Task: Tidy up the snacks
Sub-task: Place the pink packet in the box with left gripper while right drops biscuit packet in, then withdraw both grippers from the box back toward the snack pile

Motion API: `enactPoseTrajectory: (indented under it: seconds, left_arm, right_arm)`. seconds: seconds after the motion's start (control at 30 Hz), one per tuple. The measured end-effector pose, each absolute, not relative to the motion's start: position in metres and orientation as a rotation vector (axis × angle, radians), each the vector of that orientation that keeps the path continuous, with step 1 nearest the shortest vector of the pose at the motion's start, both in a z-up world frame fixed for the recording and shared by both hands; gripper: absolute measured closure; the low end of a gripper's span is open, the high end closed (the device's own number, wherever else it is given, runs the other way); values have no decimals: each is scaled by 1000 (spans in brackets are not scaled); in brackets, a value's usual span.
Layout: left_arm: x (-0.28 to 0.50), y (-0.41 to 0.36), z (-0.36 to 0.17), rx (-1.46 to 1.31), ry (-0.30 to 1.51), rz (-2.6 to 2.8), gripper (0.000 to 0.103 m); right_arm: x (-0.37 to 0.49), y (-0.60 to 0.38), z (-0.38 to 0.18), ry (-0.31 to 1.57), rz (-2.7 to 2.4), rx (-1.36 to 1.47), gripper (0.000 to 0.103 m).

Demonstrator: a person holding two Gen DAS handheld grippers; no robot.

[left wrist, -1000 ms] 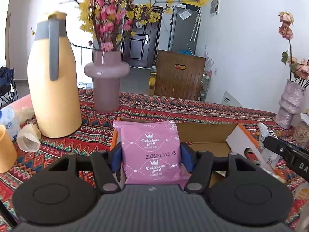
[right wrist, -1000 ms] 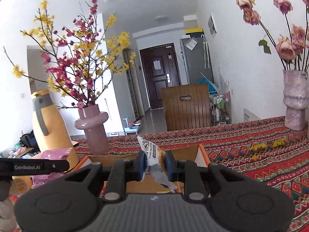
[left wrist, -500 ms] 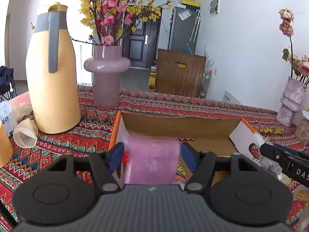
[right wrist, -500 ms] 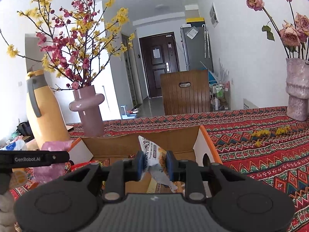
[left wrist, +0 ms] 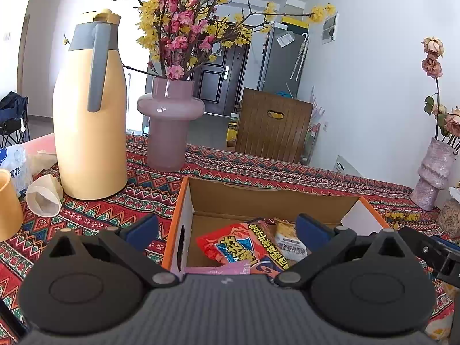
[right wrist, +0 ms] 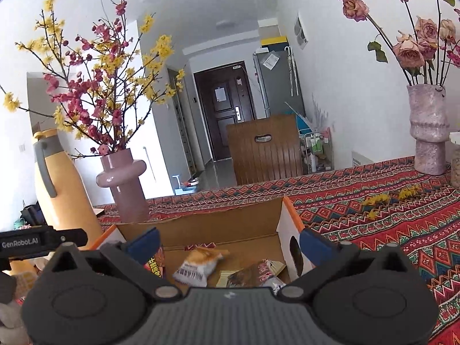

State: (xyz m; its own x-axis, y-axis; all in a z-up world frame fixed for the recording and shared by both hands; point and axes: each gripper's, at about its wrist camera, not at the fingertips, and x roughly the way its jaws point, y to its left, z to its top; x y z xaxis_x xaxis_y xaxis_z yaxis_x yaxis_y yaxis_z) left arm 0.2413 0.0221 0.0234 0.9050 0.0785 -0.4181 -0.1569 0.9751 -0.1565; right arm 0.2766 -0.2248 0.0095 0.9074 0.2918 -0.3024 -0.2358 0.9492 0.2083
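Note:
An open cardboard box [left wrist: 273, 198] with orange edges sits on the patterned tablecloth. My left gripper [left wrist: 227, 227] hovers over its near left side, jaws opening wide, nothing between them. Below it lie a red snack packet [left wrist: 238, 247], a pale packet [left wrist: 287, 241] and the edge of a pink packet [left wrist: 218, 270]. My right gripper [right wrist: 228, 243] hangs over the same box [right wrist: 201, 230], jaws also opening and empty. Under it a white and orange packet [right wrist: 198, 264] appears blurred, beside a dark packet [right wrist: 253, 276].
A yellow thermos jug [left wrist: 89, 109] and a pink vase of blossoms [left wrist: 169, 126] stand left of the box. Paper cups [left wrist: 43, 198] lie at the far left. A textured vase with roses [left wrist: 434, 169] stands at the right. A wooden chair back [left wrist: 273, 126] is behind the table.
Both grippers went from shut to wide open. The pink packet dropped out of the left one into the box, and the white and orange packet fell from the right one.

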Motion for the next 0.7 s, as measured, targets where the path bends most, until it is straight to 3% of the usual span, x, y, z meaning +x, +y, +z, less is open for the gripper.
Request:
enactPoseTrajectory:
  seconds: [0.7]
  left_arm:
    - [200, 7, 58, -145, 338, 105, 0]
  right_arm:
    - [246, -234, 43, 273, 264, 158, 0]
